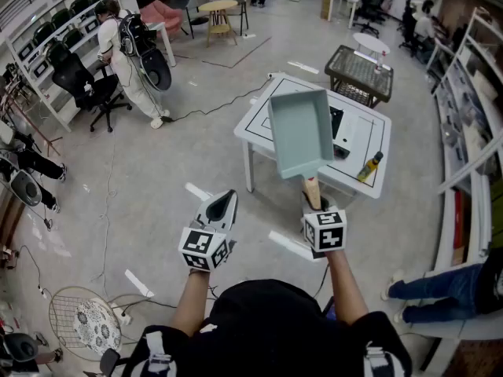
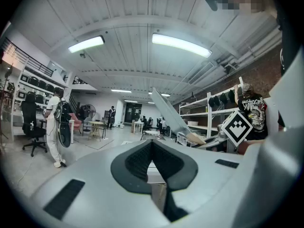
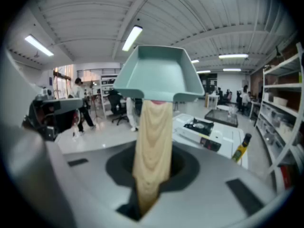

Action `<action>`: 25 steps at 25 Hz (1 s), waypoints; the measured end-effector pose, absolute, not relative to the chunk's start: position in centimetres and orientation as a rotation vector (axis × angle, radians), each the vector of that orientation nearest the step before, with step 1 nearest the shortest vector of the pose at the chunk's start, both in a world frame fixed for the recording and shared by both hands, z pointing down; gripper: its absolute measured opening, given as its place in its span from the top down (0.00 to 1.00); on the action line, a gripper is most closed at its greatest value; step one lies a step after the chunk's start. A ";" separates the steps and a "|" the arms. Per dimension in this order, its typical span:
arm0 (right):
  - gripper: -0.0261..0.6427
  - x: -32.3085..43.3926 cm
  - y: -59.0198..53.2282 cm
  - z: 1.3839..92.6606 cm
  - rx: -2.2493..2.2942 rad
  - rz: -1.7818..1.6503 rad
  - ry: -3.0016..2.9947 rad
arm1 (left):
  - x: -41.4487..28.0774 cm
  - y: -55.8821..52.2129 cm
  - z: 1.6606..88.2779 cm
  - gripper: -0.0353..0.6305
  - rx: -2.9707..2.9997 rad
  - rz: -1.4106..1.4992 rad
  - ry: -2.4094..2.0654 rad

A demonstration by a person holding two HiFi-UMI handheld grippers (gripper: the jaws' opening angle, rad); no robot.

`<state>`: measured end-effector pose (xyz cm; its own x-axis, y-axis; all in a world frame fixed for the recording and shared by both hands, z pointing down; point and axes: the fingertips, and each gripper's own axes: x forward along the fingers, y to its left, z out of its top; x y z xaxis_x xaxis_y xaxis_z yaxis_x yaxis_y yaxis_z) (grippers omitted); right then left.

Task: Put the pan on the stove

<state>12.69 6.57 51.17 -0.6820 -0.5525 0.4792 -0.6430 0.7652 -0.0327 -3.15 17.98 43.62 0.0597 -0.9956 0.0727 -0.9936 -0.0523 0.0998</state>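
A teal rectangular pan with a wooden handle is held up in the air, in front of a white table. My right gripper is shut on the handle. In the right gripper view the pan rises from the handle between the jaws of my right gripper. A black portable stove sits on the table, partly hidden by the pan in the head view. My left gripper is shut and empty, to the left of the pan.
A yellow oil bottle stands on the table's near right corner. A person with a backpack stands far left by an office chair. A wire-top table lies behind. Shelves line the right. A fan lies on the floor.
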 end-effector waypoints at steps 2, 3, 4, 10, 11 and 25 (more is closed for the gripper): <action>0.84 13.1 6.7 51.3 0.903 0.277 -2.513 | -2.7 18.1 43.8 0.91 2.193 -0.023 -2.072; 0.84 13.2 6.7 51.3 0.902 0.282 -2.514 | -2.5 18.1 43.8 0.91 2.193 -0.024 -2.072; 0.84 13.3 6.8 51.3 0.900 0.289 -2.515 | -2.4 18.2 43.8 0.91 2.194 -0.024 -2.072; 0.84 13.8 6.6 51.5 0.878 0.348 -2.543 | -1.6 17.7 43.6 0.91 2.200 -0.024 -2.076; 0.84 14.0 6.6 51.5 0.876 0.351 -2.545 | -1.4 17.6 43.6 0.91 2.200 -0.023 -2.076; 0.84 18.5 5.4 53.3 0.828 0.379 -2.533 | 3.5 15.8 44.9 0.91 2.191 0.007 -2.065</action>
<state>18.51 5.37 53.28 -0.7208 -0.4888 0.4914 -0.6111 0.7827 -0.1179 3.49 15.84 44.87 0.0635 -0.9937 0.0926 -0.9943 -0.0550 0.0918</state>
